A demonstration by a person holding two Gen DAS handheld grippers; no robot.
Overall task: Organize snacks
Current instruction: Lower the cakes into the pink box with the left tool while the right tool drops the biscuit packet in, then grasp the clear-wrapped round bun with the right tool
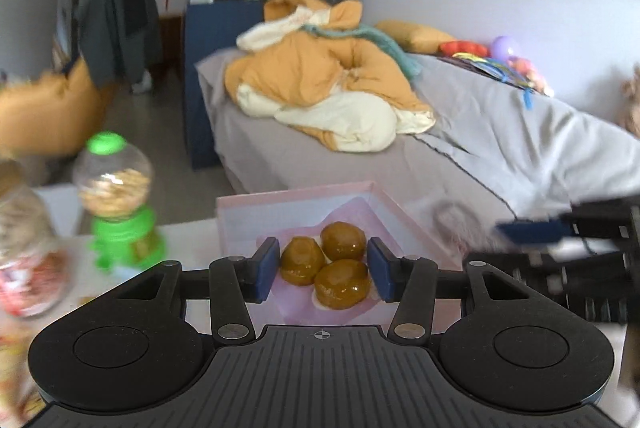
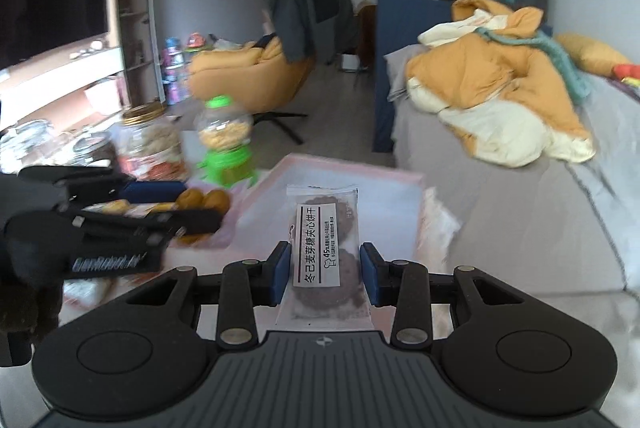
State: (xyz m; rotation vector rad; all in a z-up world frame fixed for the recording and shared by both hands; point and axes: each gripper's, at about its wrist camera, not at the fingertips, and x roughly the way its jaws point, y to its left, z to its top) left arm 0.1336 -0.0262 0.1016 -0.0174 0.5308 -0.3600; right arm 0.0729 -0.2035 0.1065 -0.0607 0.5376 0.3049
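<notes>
The right tool is narrowed onto a clear-wrapped biscuit packet, lifted over the pink box. The left tool grips a clear pack of three brown pastries above that box. Green dispenser and jars stand on the worktop.

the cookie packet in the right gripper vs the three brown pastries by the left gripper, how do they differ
The cookie packet is flat, sealed in clear wrap with a white printed label; the brown pastries are round, glossy domes with no label showing.

The packet holds dark brown biscuits; the pastries are golden brown.

The packet is pinched between the right gripper's pads; the pastries show between the left gripper's wider pads, and a grip cannot be confirmed.

Both are near the pink box.
</notes>
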